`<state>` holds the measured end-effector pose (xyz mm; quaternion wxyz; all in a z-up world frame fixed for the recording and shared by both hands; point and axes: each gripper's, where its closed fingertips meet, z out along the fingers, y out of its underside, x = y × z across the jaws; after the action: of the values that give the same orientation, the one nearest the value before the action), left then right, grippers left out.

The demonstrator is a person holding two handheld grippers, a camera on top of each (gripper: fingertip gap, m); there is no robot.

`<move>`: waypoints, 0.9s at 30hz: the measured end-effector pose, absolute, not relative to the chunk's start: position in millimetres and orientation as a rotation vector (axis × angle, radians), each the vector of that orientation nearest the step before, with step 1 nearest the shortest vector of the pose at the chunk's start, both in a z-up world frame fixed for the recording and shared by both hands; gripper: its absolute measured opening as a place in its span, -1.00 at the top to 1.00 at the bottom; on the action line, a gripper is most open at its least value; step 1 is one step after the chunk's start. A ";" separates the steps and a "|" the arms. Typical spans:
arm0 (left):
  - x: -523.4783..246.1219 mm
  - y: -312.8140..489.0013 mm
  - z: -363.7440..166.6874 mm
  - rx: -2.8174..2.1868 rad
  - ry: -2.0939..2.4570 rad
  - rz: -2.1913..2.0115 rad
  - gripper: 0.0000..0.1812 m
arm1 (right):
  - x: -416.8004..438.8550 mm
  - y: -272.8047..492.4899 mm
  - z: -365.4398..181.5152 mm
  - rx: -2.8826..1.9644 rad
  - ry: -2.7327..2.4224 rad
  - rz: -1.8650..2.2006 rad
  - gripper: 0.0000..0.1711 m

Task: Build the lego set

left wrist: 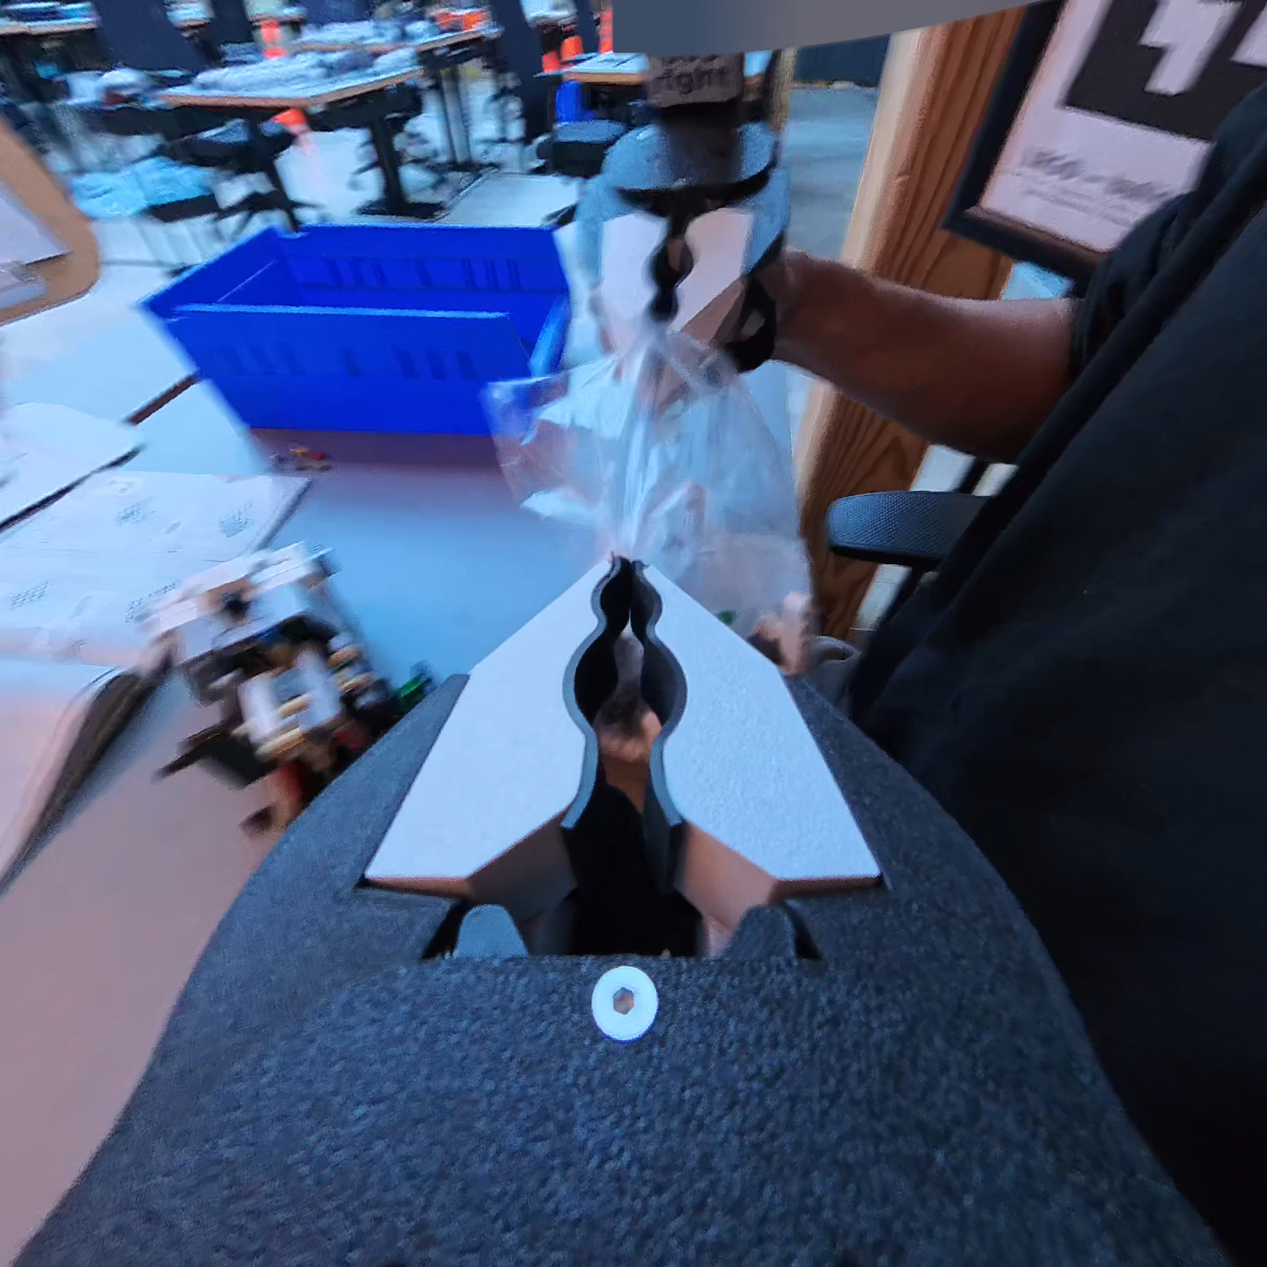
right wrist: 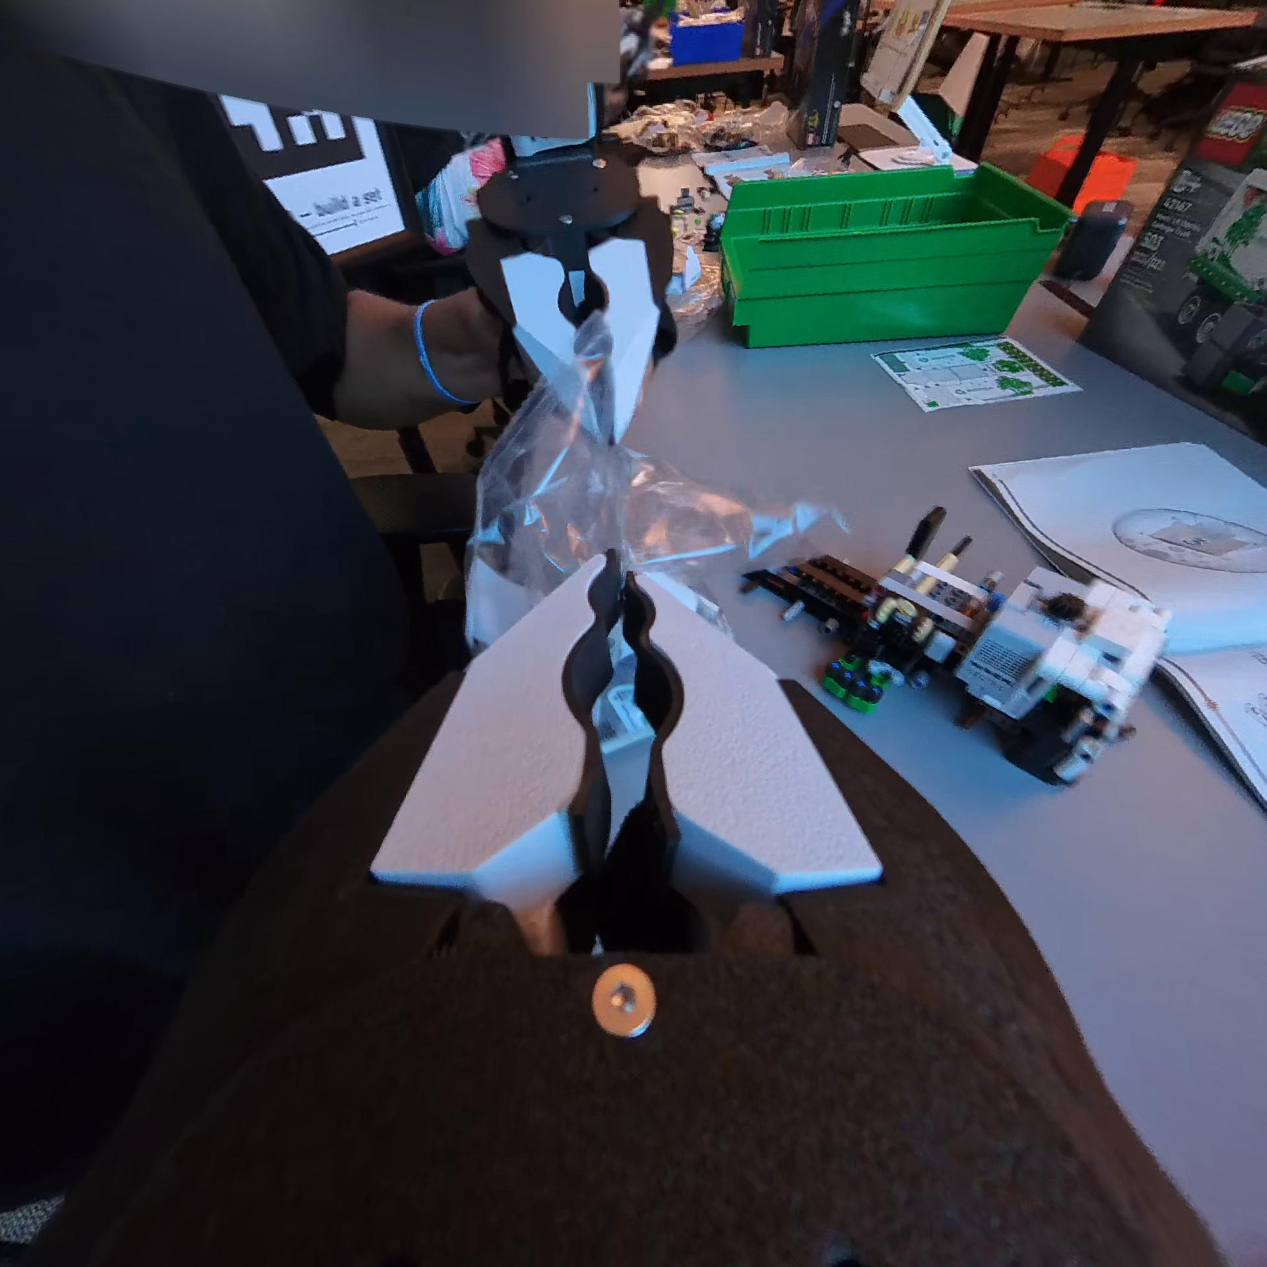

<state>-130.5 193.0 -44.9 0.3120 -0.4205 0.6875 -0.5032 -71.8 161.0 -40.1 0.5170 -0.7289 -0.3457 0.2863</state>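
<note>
To the left of the left gripper (left wrist: 625, 565) in its own view sits the part-built lego truck (left wrist: 274, 658), blurred, on the grey table (left wrist: 425, 535), with a blue bin (left wrist: 363, 329) farther ahead and to the left. The left gripper's jaws are pressed together at the tips on one edge of a clear plastic bag (left wrist: 658, 466), which stretches straight ahead and up to the right gripper (left wrist: 668, 302), also pinched closed on the bag (a bare forearm reaches in behind it from the right). In the right wrist view, the left gripper (right wrist: 607, 418) appears ahead and slightly left, its white fingers (right wrist: 634, 322) nipping the bag's far edge, while the right gripper (right wrist: 617, 572) clamps the near edge; the bag (right wrist: 583, 493) hangs crumpled between them, off the table's near edge. To the right of the right gripper lie loose green pieces (right wrist: 853, 682), then the truck (right wrist: 994, 644), well apart from both claws. Farther ahead and right stand a green bin (right wrist: 884, 254), a sticker sheet (right wrist: 973, 373) and an open instruction booklet (right wrist: 1152, 528).
</note>
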 end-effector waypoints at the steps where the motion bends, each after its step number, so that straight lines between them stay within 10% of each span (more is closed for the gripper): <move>1: -133.7 210.8 -46.4 -1.150 1.779 -1.279 1.00 | -55.8 161.1 -34.1 -1.738 -0.769 0.680 1.00; 11: -117.7 216.0 -38.2 -1.082 1.845 -1.268 1.00 | -50.2 169.0 -20.1 -1.742 -0.748 0.704 1.00; 16: -97.1 215.6 -43.1 -1.071 1.905 -1.459 0.42 | -66.1 157.5 8.7 -1.530 -0.874 0.797 1.00; 20: -80.3 186.0 -49.0 -0.938 2.075 -1.651 0.41 | -81.4 149.9 17.8 -1.382 -0.964 0.940 1.00; 27: -79.3 172.0 -56.8 -0.889 2.190 -1.730 1.00 | -57.6 154.0 4.5 -1.505 -0.865 0.979 1.00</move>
<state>-79.3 172.0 -56.8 0.1060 -0.3019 0.7435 -0.5872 -57.6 154.0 4.5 0.5433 -0.6340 -0.3643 0.4125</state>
